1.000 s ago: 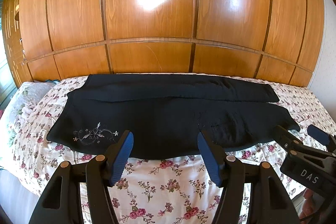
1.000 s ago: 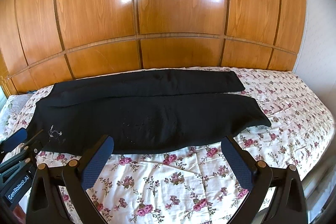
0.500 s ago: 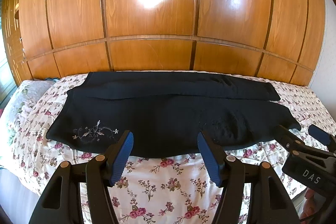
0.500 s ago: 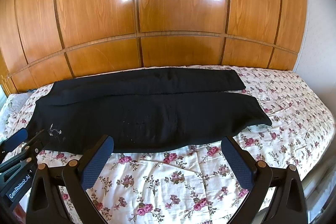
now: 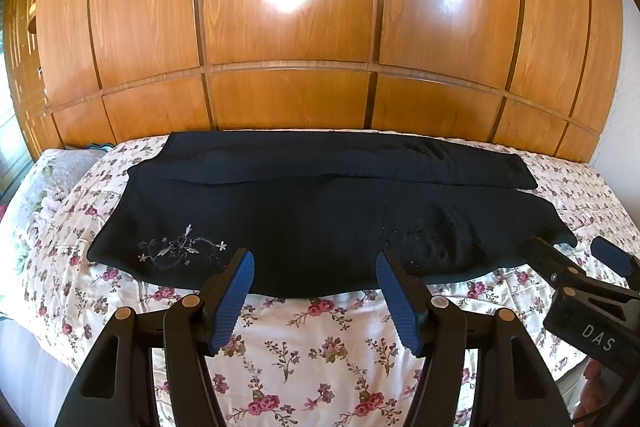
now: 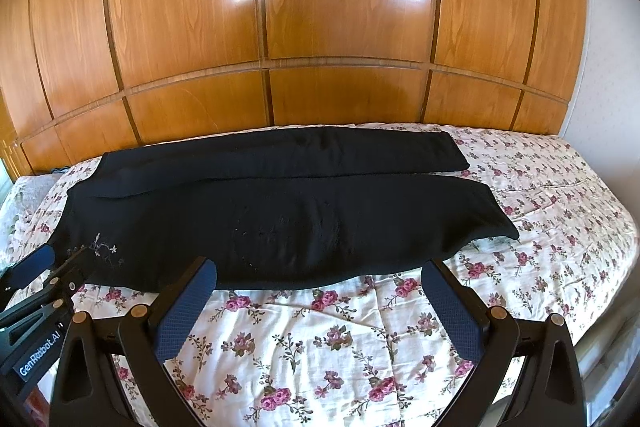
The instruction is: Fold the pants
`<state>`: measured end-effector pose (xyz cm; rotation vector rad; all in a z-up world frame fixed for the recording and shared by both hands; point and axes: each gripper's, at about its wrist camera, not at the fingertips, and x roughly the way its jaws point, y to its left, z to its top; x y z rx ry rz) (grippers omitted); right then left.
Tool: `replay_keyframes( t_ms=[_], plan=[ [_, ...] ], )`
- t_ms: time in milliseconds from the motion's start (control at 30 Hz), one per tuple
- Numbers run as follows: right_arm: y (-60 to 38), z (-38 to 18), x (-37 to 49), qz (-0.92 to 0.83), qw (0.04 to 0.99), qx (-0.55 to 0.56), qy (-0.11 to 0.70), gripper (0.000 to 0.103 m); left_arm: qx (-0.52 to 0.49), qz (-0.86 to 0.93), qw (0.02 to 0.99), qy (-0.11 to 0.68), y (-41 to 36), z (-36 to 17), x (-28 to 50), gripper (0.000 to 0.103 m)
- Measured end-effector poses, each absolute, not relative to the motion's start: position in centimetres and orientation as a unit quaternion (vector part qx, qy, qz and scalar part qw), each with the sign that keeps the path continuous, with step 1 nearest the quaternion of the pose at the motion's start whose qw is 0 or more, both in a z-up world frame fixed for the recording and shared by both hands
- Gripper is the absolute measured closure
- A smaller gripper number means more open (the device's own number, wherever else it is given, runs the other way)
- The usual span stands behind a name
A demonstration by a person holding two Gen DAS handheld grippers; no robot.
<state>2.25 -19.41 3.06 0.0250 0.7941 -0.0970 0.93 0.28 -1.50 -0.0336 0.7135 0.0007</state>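
Pants (image 5: 320,219), black and laid lengthwise across the floral bedspread (image 5: 320,347), lie spread flat with both legs side by side, one leg nearer the wooden wardrobe (image 5: 288,27) behind the bed and the other nearer the grippers. A small pale embroidered flower motif (image 5: 182,249) sits on the pants near the waist end, which points toward the pillow (image 5: 52,175) side of the bed. The left gripper (image 5: 316,287) hangs just short of the pants' near edge, angled downward toward it, its blue pads (image 5: 236,303) set wide apart with nothing between them but bare bedspread and the hem of the cloth beyond. The right gripper (image 6: 320,299) is posed the same way, tilted down at the pants' near edge a little farther along toward the ankle end, jaws spread wide and empty, its pads (image 6: 452,311) over the bedspread and not touching the cloth. Each gripper shows at the margin of the other's view: the right one beside the ankle end of the pants in the left wrist view, the left one by the embroidered motif in the right wrist view. Part of a hand (image 5: 596,383) shows under the right gripper's body at the lower corner of the left wrist view.
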Motion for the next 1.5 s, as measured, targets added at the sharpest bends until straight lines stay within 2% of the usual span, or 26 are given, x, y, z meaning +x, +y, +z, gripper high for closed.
replay_keyframes(
  t_ms=[233, 400, 567, 767, 1033, 1233, 1500],
  plan=[
    [-20.0, 2.7, 2.5, -0.055, 0.921, 0.013, 0.386, 0.000, -0.069, -0.016, 0.917, 0.392, 2.1, -3.2, 2.3, 0.038],
    [-21.6, 2.4, 3.2, -0.057, 0.925, 0.025, 0.375, 0.000, -0.182, -0.065, 0.893, 0.407, 5.7, -5.3, 3.4, 0.038],
    [-23.4, 2.1, 4.5, -0.024, 0.934, 0.055, 0.351, 0.000, -0.188, -0.012, 0.895, 0.405, 9.0, -7.0, 4.4, 0.038],
    [-27.7, -1.1, 6.8, -0.052, 0.899, 0.119, 0.418, 0.000, -0.247, 0.052, 0.880, 0.402, 15.6, -10.0, 5.0, 0.038],
    [-36.8, -5.6, 6.5, -0.108, 0.865, 0.263, 0.413, 0.001, -0.340, 0.091, 0.858, 0.374, 22.1, -13.2, 4.5, 0.038],
    [-40.6, -8.9, 6.2, -0.078, 0.834, 0.377, 0.395, 0.022, -0.372, 0.099, 0.858, 0.339, 24.4, -14.7, 3.4, 0.038],
    [-42.4, -10.5, 6.4, -0.046, 0.844, 0.408, 0.345, 0.023, -0.413, 0.079, 0.850, 0.316, 25.9, -16.6, 2.0, 0.038]
  ],
)
